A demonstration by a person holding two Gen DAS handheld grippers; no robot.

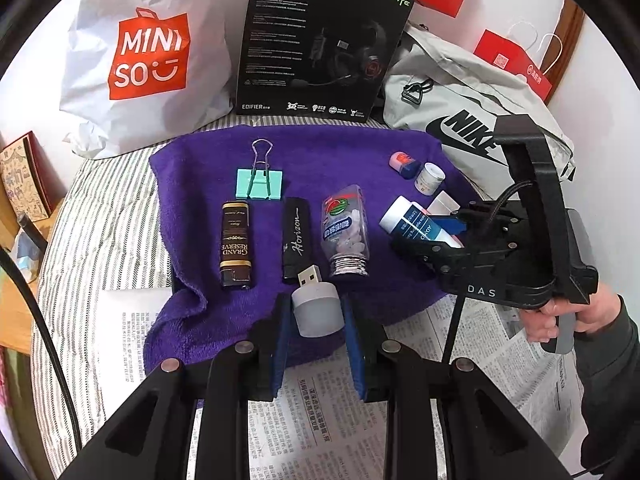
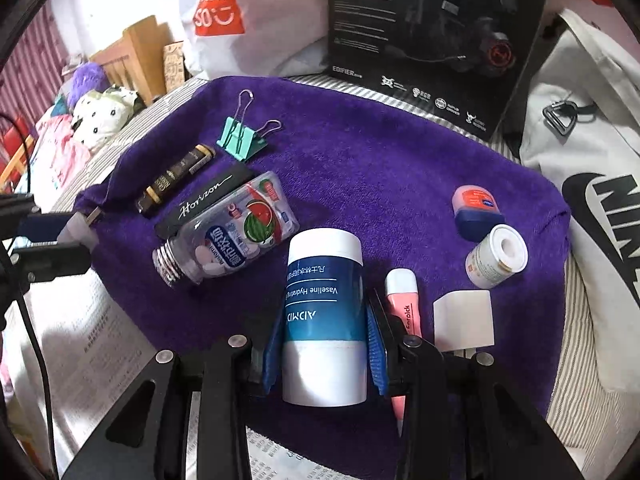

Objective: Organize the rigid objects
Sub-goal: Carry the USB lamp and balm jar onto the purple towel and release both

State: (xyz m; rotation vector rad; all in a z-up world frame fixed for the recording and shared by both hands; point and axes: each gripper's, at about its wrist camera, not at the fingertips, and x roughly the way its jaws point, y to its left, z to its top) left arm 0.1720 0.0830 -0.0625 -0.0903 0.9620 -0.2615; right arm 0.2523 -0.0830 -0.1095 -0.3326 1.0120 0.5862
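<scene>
A purple terry towel (image 1: 340, 160) is spread over a grey-striped bed cover, with newspaper sheets (image 1: 320, 420) laid along its near edge.

Left gripper (image 1: 318, 316): a small white USB plug-in light with a metal connector (image 1: 316, 304) is clamped between the blue pads, connector pointing away, at the near edge of the towel. The jaws are closed onto its body.

Right gripper (image 2: 324, 344): a white-and-blue Vaseline cream tube with a white cap (image 2: 324, 292) is gripped at mid-length between the blue pads, cap pointing away. The jaws are closed against its sides. Whether the tube is lifted or resting on the towel cannot be told.

A row is laid out on the left half of the towel: a dark brown and gold lighter (image 1: 236, 248), a black "Horizon" stick (image 1: 296, 236) and a clear mint bottle with a watermelon label (image 1: 346, 232), side by side and lengthwise. A mint-green binder clip with wire handles (image 1: 259, 182) is seen beyond the lighter.

On the right half, a small pink-and-blue lip balm tin (image 2: 476, 210) and a small white pill bottle lying on its side (image 2: 496, 256) are just beside each other. A pink lip balm stick (image 2: 404, 304) lies beside the right gripper's finger, and a white rectangular block (image 2: 464, 316) next to it.

Behind the towel, a white Miniso bag (image 1: 148, 56), a black headset box (image 1: 320, 40) and a grey Nike bag (image 1: 460, 100) are stacked against the wall.
</scene>
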